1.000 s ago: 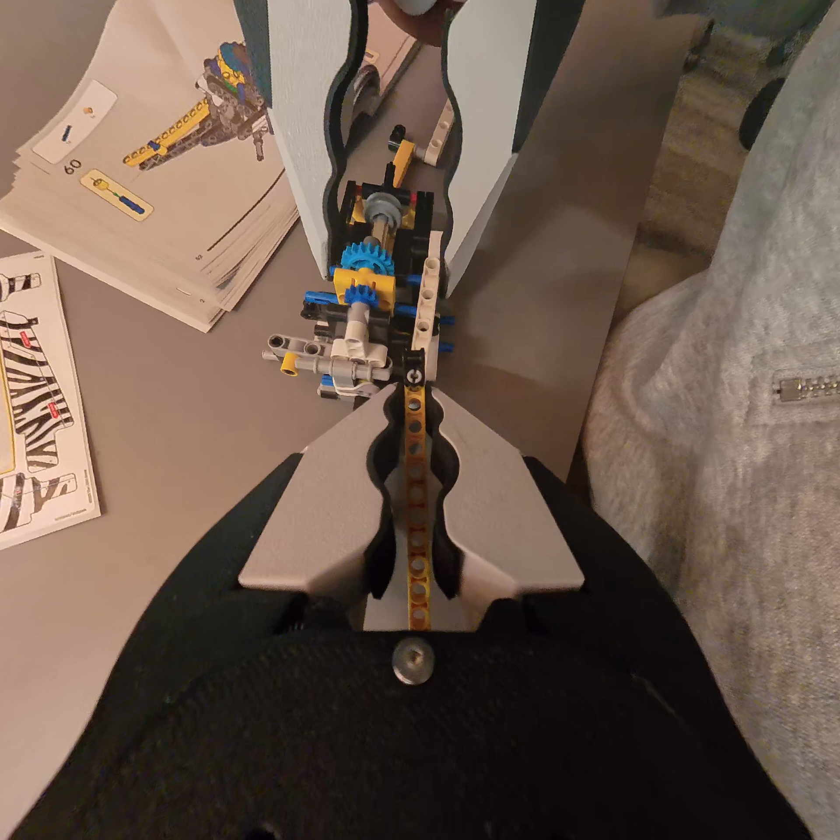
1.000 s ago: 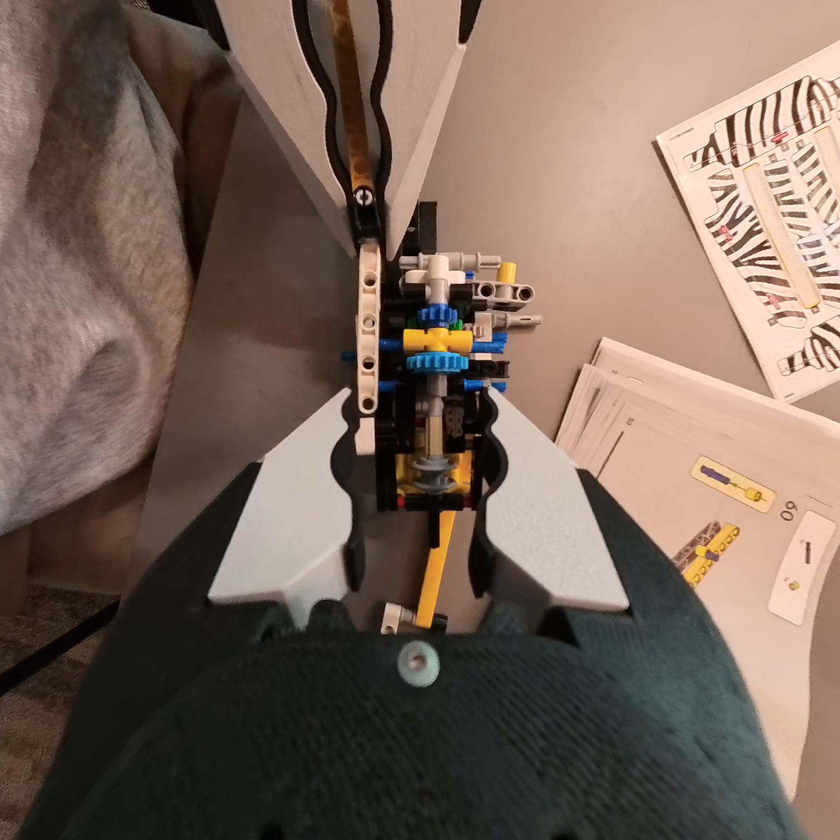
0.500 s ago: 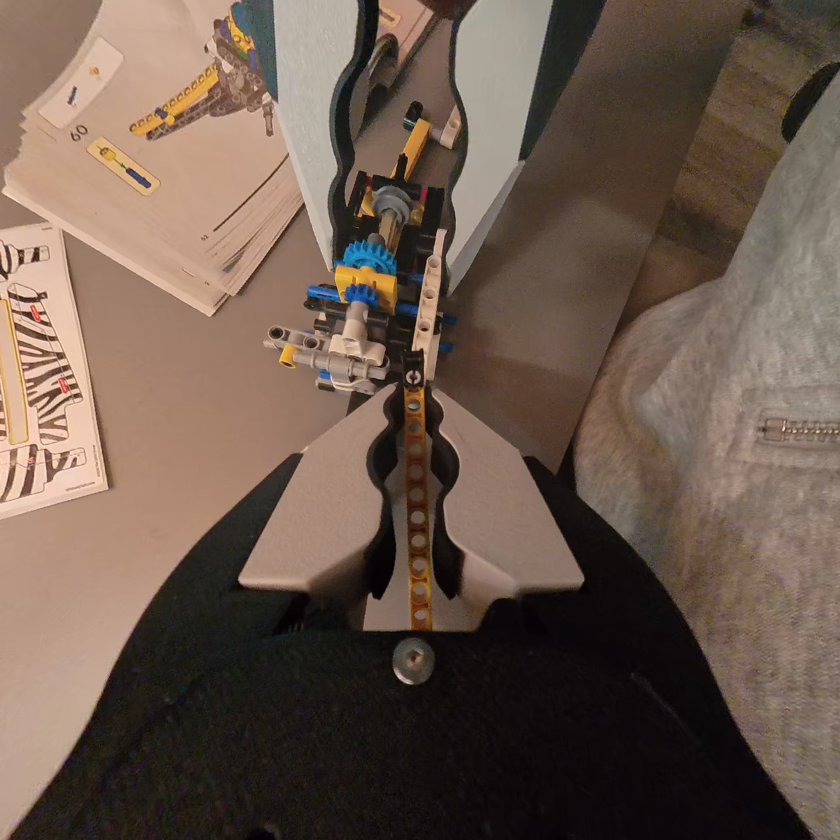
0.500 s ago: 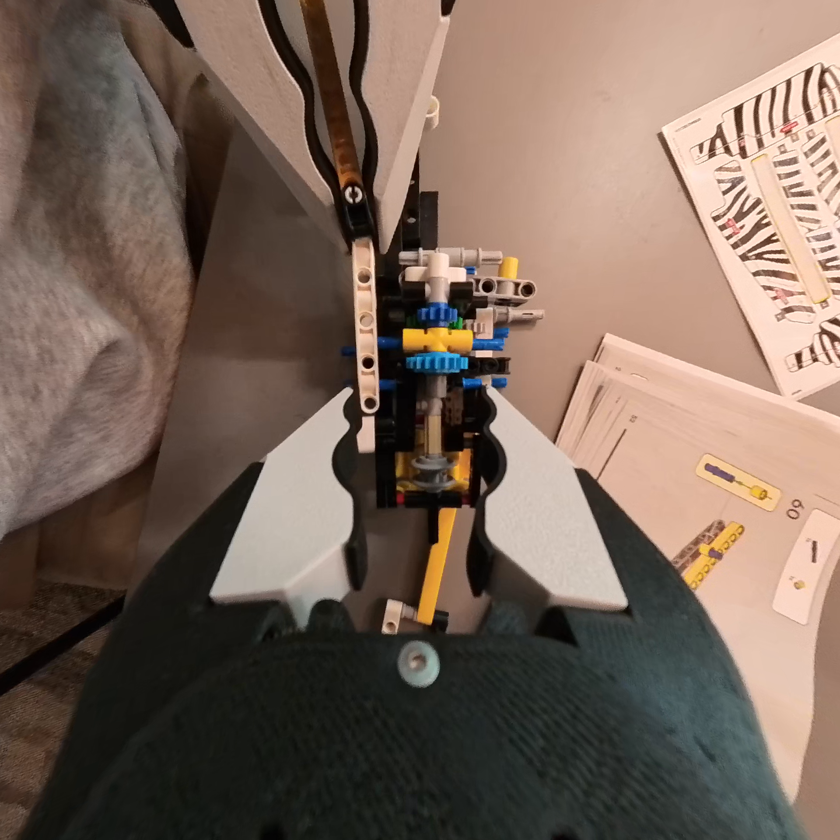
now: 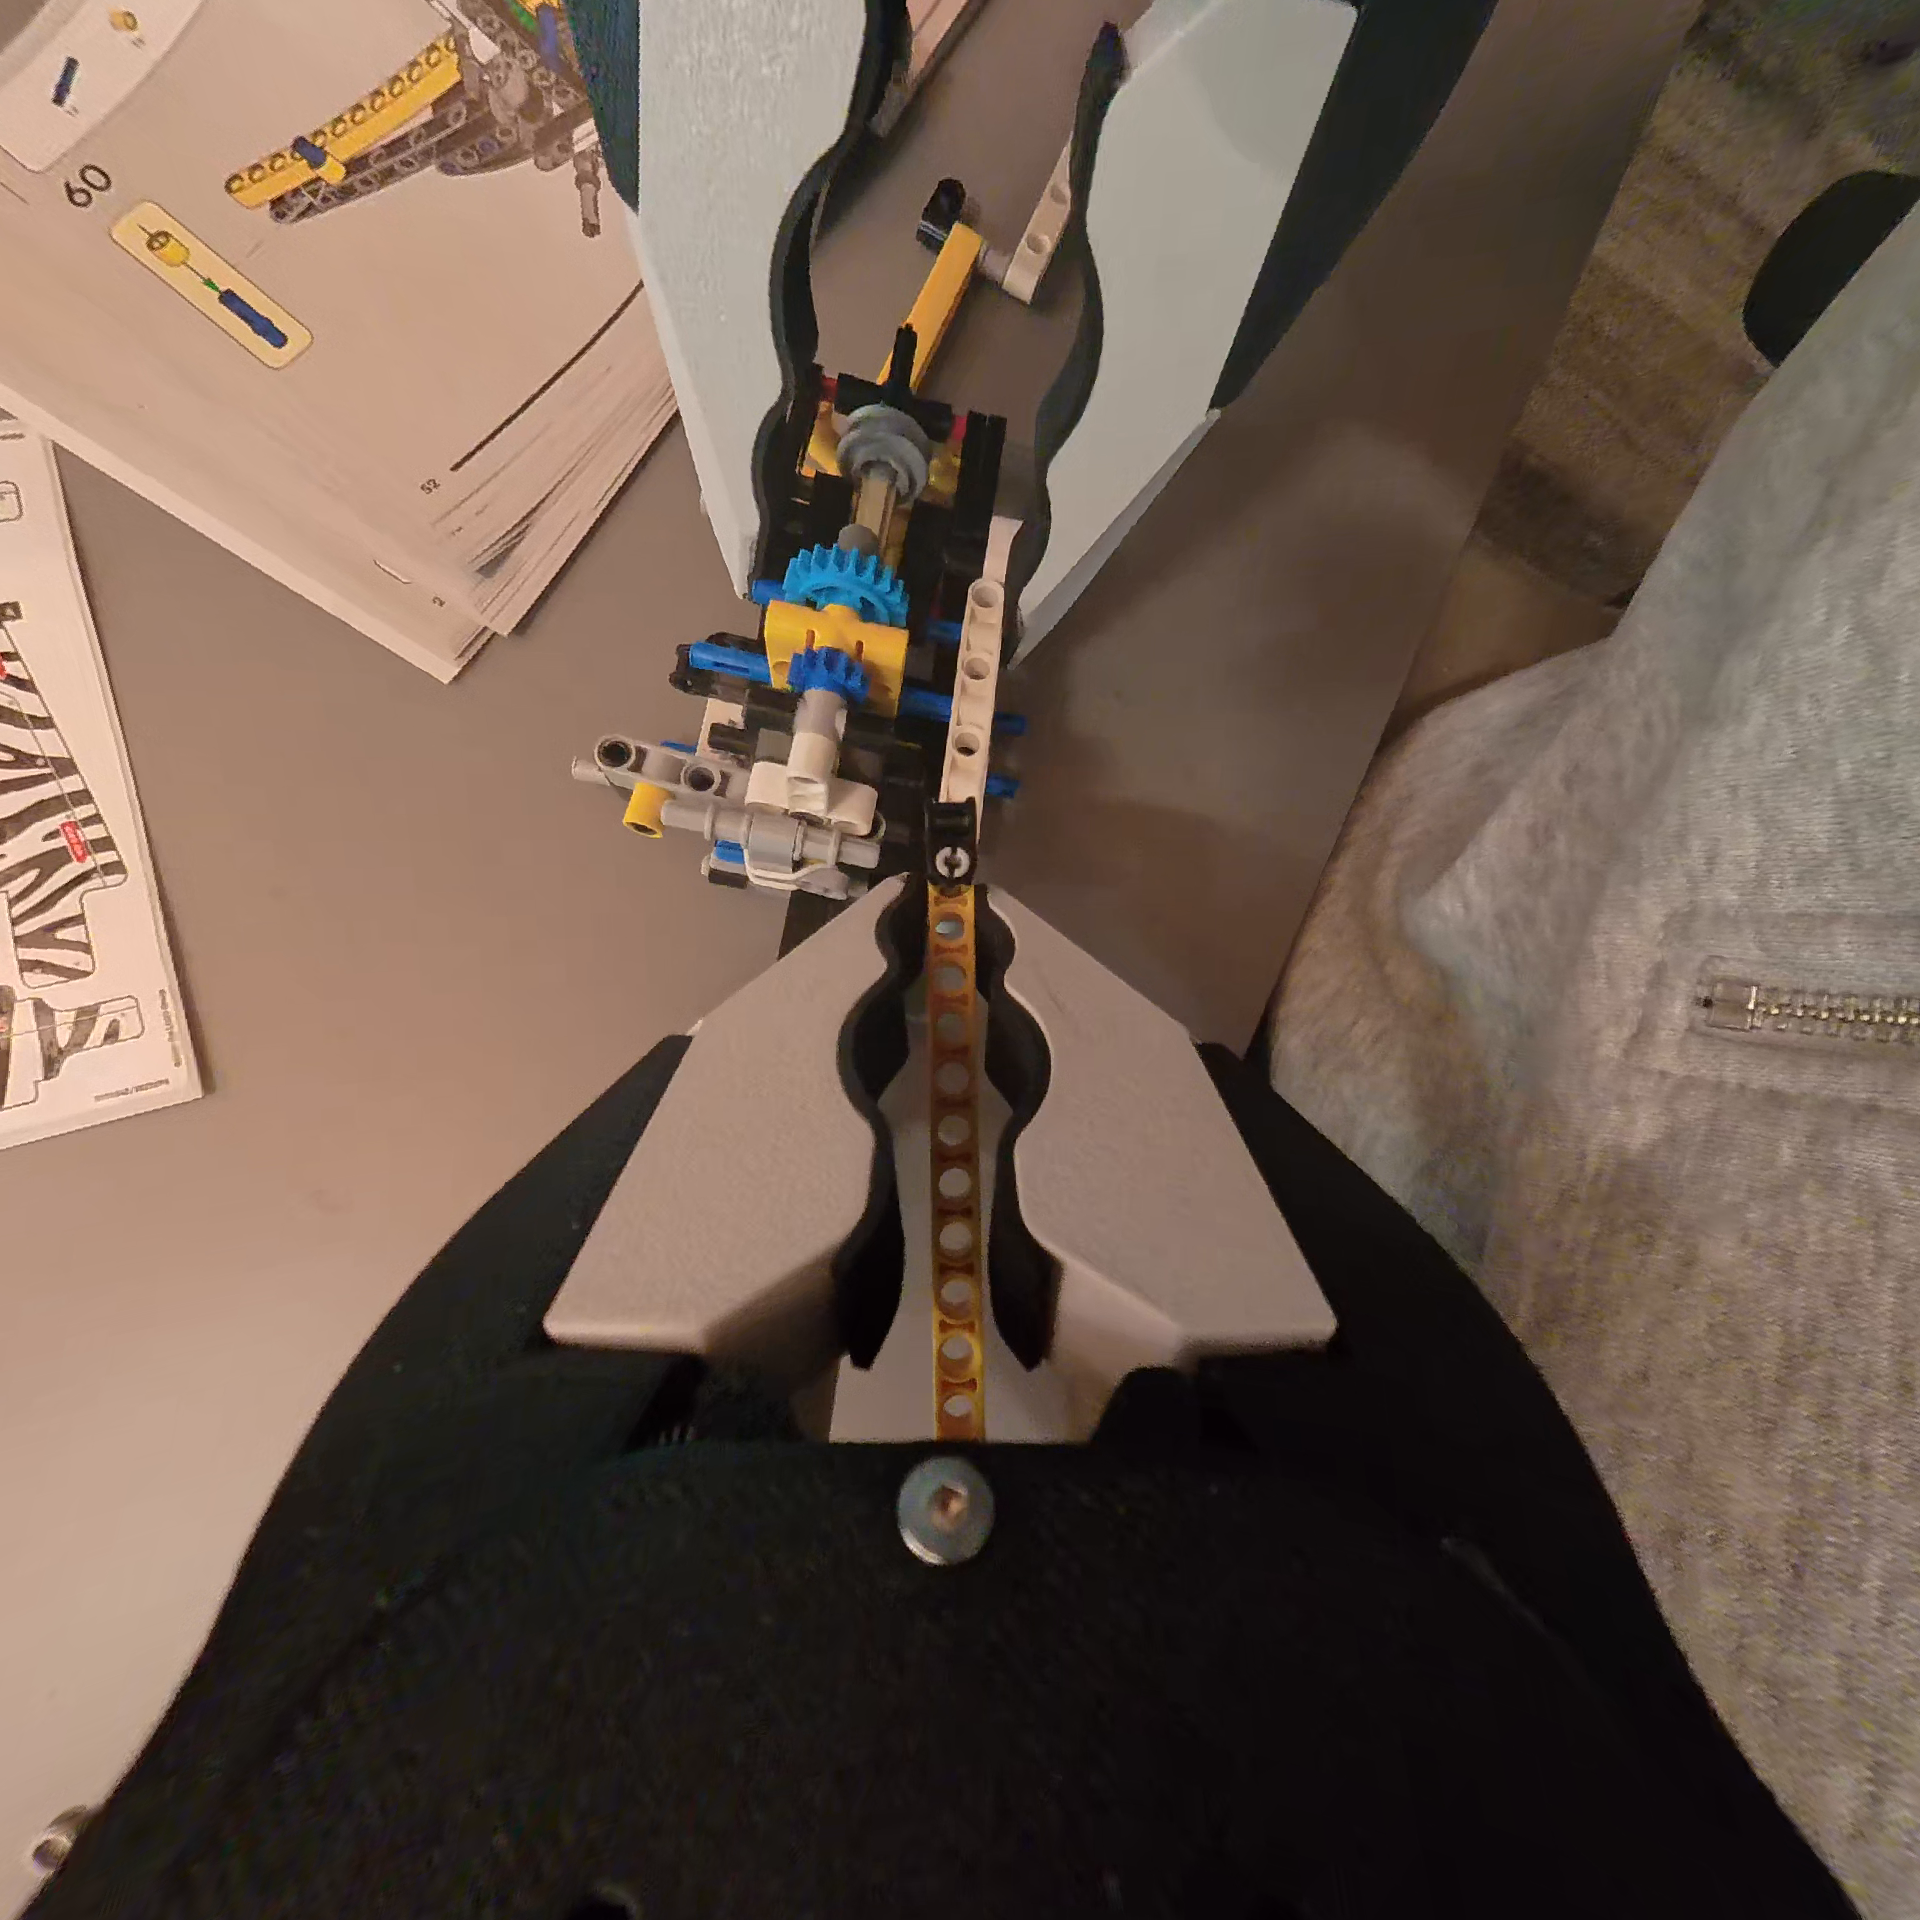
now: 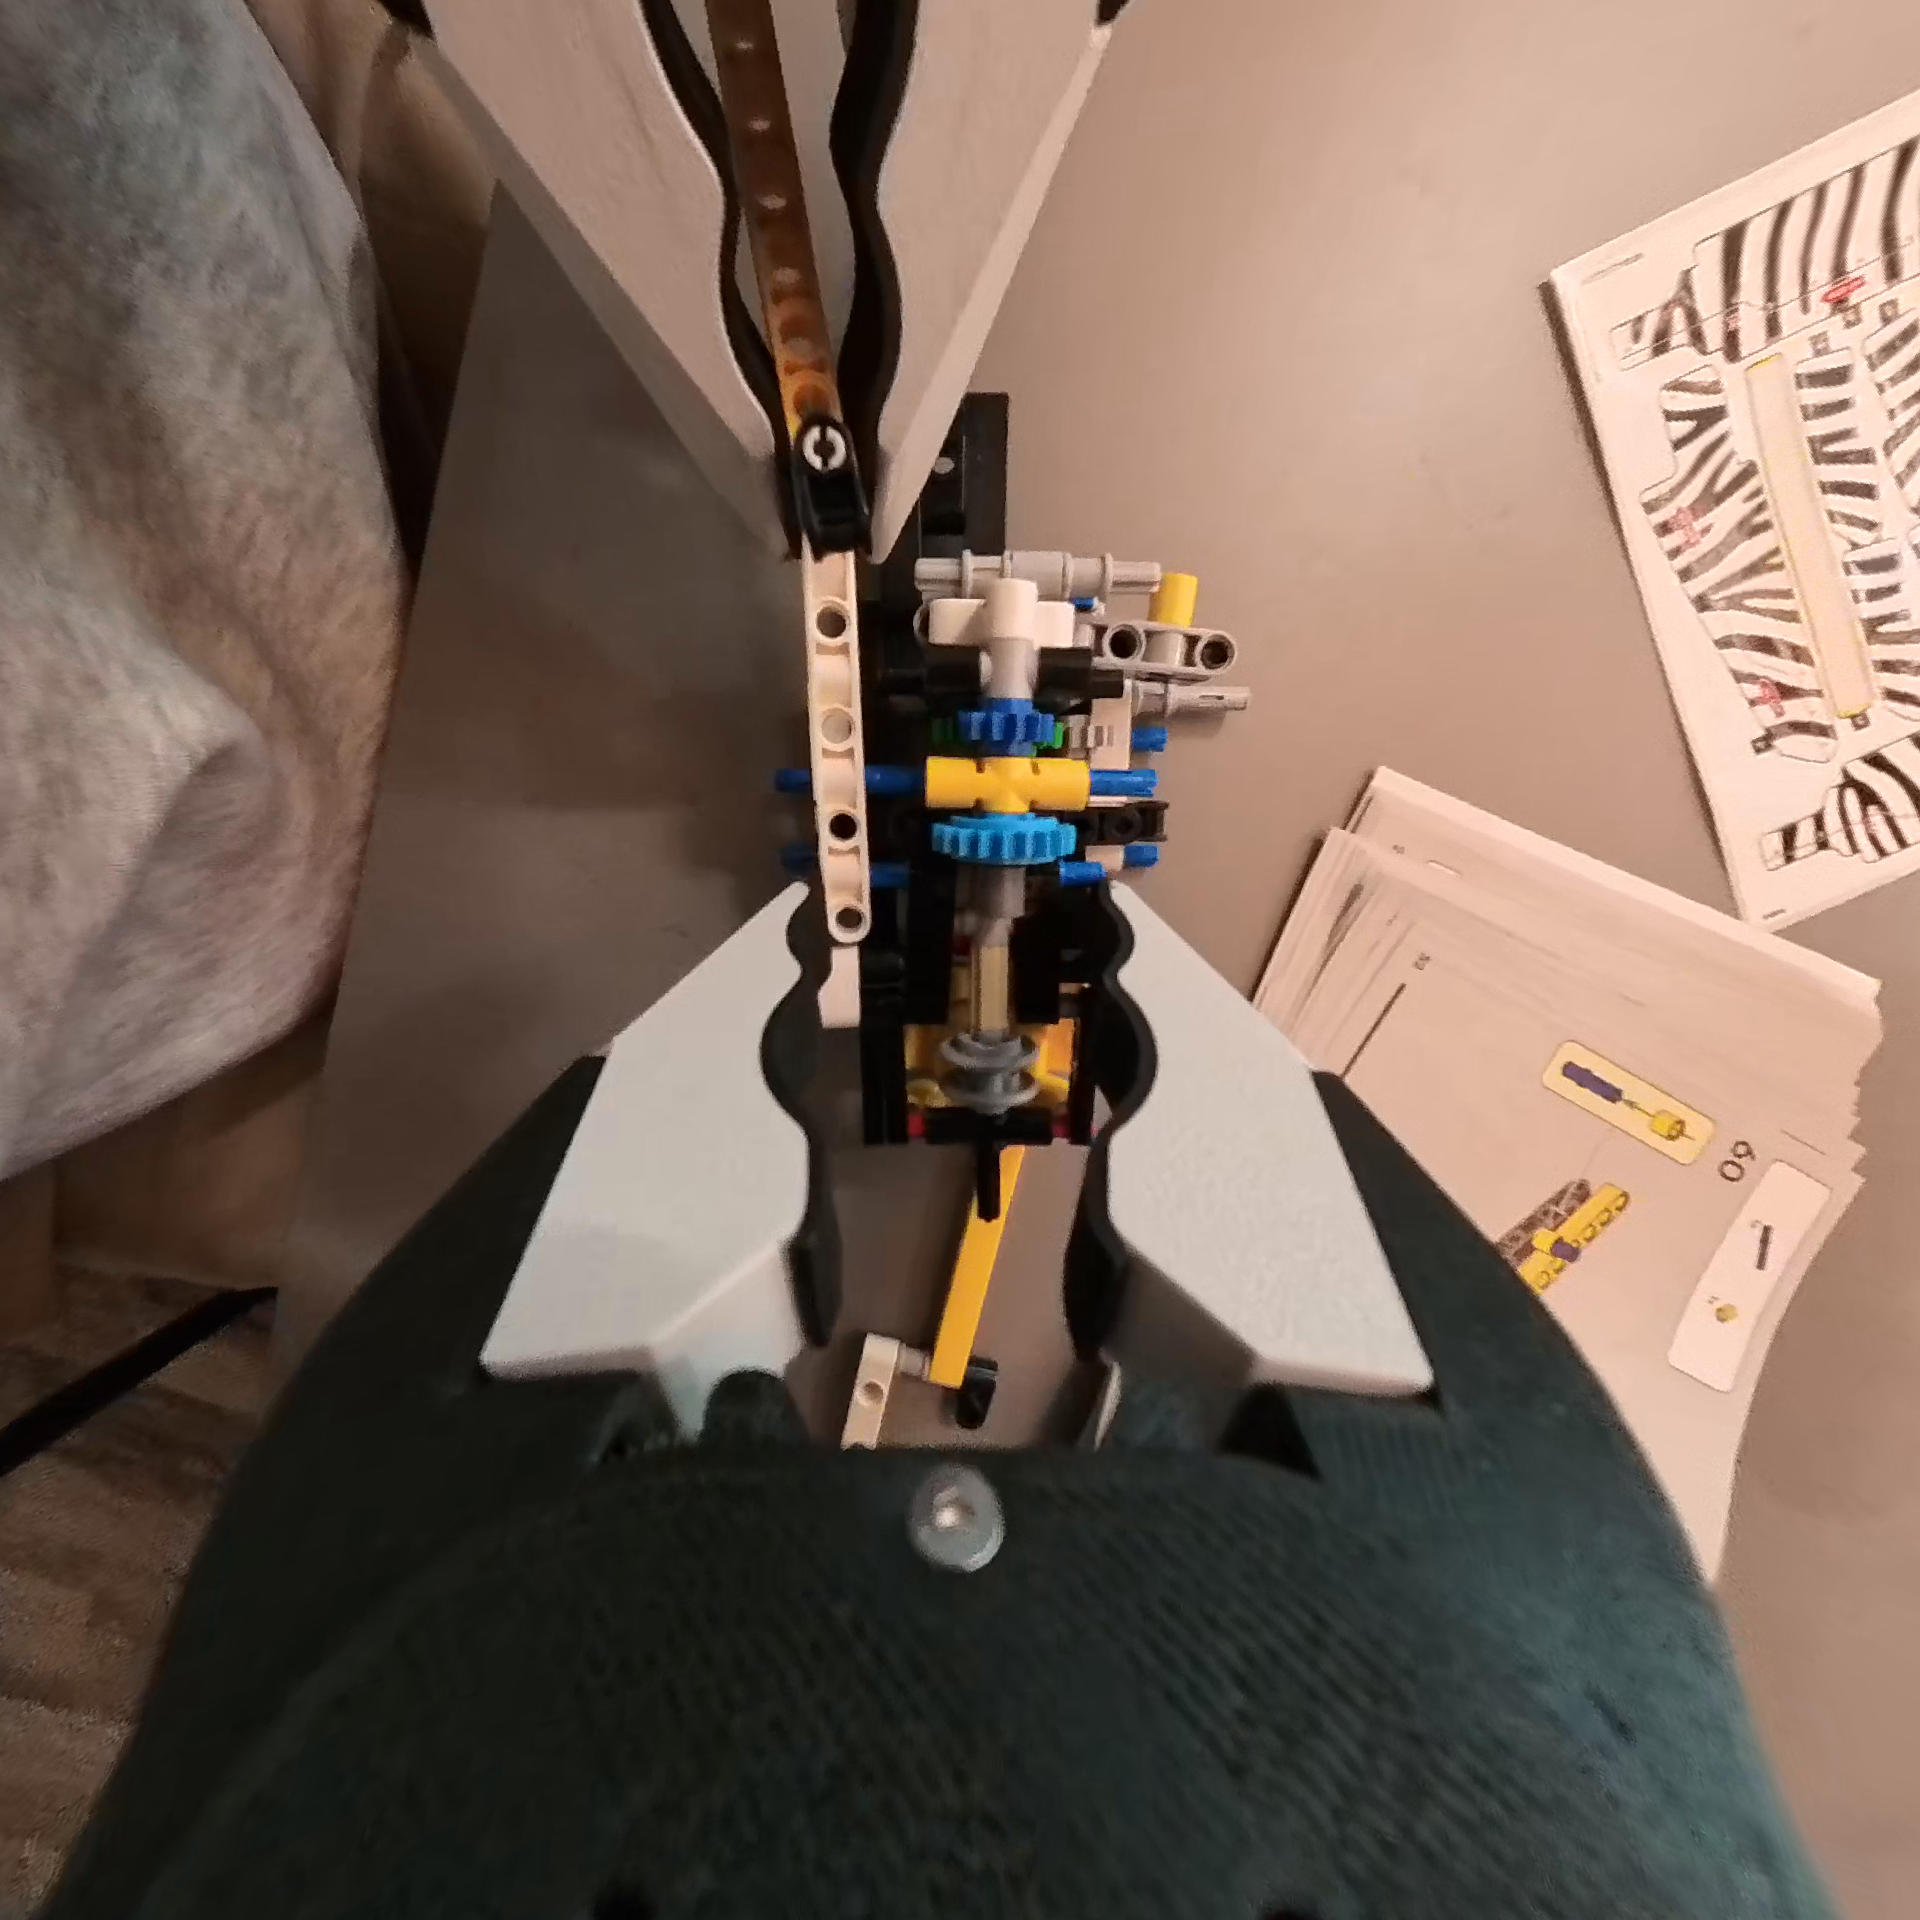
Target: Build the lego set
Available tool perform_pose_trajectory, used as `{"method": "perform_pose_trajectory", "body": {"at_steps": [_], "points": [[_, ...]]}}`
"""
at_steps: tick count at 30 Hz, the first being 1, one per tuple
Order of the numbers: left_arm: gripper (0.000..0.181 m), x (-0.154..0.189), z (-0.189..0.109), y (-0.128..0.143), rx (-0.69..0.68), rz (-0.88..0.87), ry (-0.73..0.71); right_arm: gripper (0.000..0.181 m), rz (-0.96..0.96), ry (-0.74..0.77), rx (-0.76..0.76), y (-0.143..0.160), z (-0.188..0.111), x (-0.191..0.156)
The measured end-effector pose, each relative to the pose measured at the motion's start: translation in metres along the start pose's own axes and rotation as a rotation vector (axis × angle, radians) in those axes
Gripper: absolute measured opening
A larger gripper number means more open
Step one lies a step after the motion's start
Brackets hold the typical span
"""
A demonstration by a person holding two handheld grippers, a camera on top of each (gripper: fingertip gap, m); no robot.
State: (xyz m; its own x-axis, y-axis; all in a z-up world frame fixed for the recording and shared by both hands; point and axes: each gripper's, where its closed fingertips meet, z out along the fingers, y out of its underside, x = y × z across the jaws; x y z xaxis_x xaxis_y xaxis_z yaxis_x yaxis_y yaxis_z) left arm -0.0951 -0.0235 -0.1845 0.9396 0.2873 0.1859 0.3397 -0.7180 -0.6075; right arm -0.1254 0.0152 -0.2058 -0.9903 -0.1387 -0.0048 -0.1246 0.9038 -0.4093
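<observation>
Left wrist view first: the left gripper (image 5: 951, 894) is pinching a long yellow beam (image 5: 954, 1143), its fingers (image 5: 748, 1122) drawn in close so only the beam's thickness is parting them. The beam is running straight up the middle, and a black connector (image 5: 948, 844) on its tip is meeting the white beam (image 5: 975, 686) on the model (image 5: 831, 665). The model is sitting on the grey table (image 5: 364, 935), blue gears (image 5: 844, 587) and a yellow block showing on top, grey pins sticking out to the left. Beyond it the right gripper (image 5: 940, 582) is reaching in from the far side, fingers set wide and closing on the model's black frame. A booklet (image 5: 343, 343) is lying open at top left, a striped sticker sheet (image 5: 62, 831) at the left edge. Grey fleece with a zip (image 5: 1621, 1039) is filling the right side.

Right wrist view now: the right gripper (image 6: 956, 914) is gripping the model (image 6: 987, 852) by its black frame, the right finger pressing on the frame; on the left I cannot tell whether the pad is touching the white beam (image 6: 836, 748). A thin yellow bar (image 6: 977, 1288) is trailing back between the fingers toward the camera. Ahead, the left gripper (image 6: 826, 488) is coming down from the top, clamping the yellow beam (image 6: 784, 260), its black connector (image 6: 828, 483) butting against the top of the white beam. The booklet (image 6: 1558, 1039) and sticker sheet (image 6: 1766, 520) are lying on the right.
</observation>
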Motion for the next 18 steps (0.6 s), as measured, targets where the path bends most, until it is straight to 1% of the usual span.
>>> {"method": "perform_pose_trajectory", "body": {"at_steps": [9, 15, 18], "points": [[0.005, -0.0043, 0.002, -0.0012, 0.018, -0.004, 0.028, 0.042, -0.041, 0.046, -0.035, 0.0027, 0.0006, 0.004], [0.005, -0.007, 0.0024, 0.0017, 0.018, -0.011, 0.033, 0.043, -0.038, 0.051, -0.005, 0.0004, 0.001, 0.0053], [0.005, -0.0098, 0.0018, 0.0044, 0.015, -0.024, 0.041, 0.048, -0.044, 0.069, 0.021, -0.0034, 0.0011, 0.0077]]}}
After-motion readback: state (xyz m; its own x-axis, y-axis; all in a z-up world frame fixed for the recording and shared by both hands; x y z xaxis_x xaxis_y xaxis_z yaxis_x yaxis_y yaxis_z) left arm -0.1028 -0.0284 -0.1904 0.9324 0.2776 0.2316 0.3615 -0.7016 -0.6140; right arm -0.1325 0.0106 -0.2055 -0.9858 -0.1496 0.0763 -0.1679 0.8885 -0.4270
